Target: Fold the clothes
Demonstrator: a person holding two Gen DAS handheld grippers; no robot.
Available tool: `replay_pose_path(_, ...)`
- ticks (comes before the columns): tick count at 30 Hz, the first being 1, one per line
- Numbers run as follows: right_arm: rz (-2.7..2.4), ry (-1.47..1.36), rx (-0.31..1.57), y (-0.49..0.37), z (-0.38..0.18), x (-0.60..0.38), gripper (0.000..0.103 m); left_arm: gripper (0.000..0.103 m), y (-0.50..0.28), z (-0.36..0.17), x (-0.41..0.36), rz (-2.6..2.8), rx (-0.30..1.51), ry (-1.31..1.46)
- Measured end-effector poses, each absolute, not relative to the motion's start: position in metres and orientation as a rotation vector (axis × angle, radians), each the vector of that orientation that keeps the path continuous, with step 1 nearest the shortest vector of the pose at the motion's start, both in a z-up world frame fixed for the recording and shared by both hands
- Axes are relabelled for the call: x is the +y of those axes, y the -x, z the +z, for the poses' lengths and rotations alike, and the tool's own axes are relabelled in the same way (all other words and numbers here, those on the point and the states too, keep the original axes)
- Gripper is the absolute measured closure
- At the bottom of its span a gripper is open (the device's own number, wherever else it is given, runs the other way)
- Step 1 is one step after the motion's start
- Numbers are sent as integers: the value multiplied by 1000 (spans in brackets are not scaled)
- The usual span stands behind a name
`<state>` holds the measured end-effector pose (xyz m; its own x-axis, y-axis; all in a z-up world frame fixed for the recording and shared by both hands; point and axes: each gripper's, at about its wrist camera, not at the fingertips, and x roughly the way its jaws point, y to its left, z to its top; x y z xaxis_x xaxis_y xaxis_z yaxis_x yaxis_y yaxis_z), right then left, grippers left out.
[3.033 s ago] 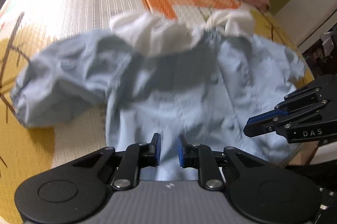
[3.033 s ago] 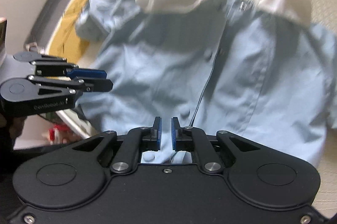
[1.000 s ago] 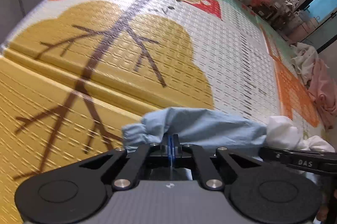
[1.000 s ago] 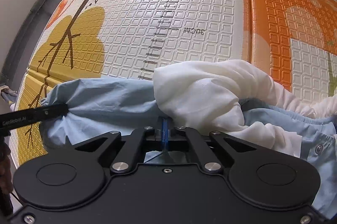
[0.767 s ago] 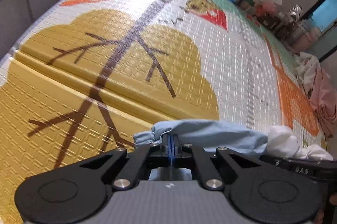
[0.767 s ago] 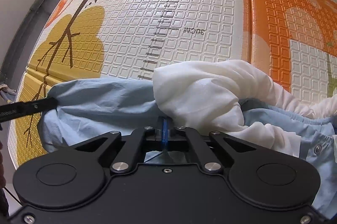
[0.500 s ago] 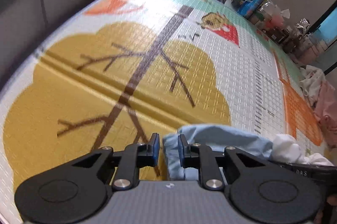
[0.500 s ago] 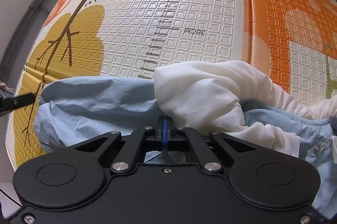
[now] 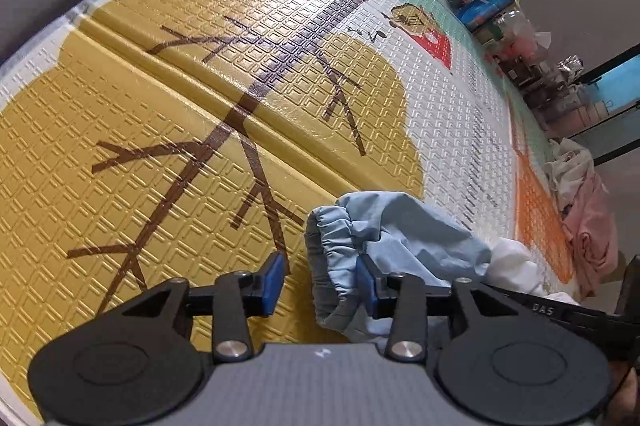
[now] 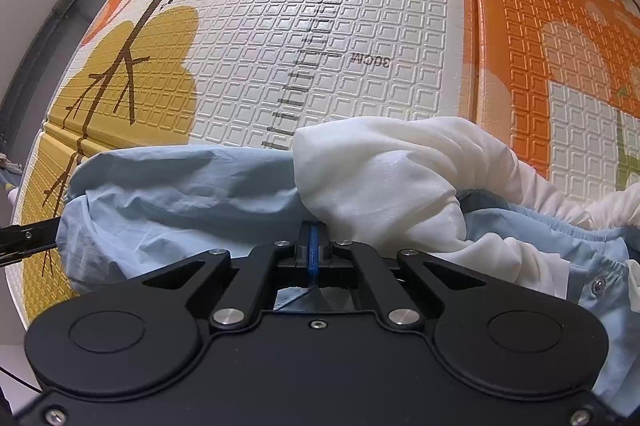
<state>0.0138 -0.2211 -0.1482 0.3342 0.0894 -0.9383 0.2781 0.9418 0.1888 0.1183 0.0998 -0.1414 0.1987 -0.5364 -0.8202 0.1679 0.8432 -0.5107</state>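
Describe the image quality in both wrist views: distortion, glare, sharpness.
Left wrist view: strong fisheye bowing of the play mat, glare along its far white edge, dark vignetted corners, blue sleeve sharp. Right wrist view: same barrel curve, mat grid crisp, white collar fabric bright and slightly washed out, no motion blur.

shirt (image 10: 180, 193) on mat (image 10: 360, 25) | clothes pile (image 9: 580, 201) behind, right
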Motion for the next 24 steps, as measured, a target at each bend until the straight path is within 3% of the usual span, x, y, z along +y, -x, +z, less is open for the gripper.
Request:
replay_pose_path(8,-129,-347,1229,-14,-148,-221,103,57,-116,-145,109,-547,1311,462)
replay_pose_path(18,-134,-343,1230,-14,-148,-221,103,61,-110,-142,88,-607,1320,409)
replay_pose_path(24,-134,-330,1228,-14,-144,-217,102,83,-107,-145,77,-605,1323,356)
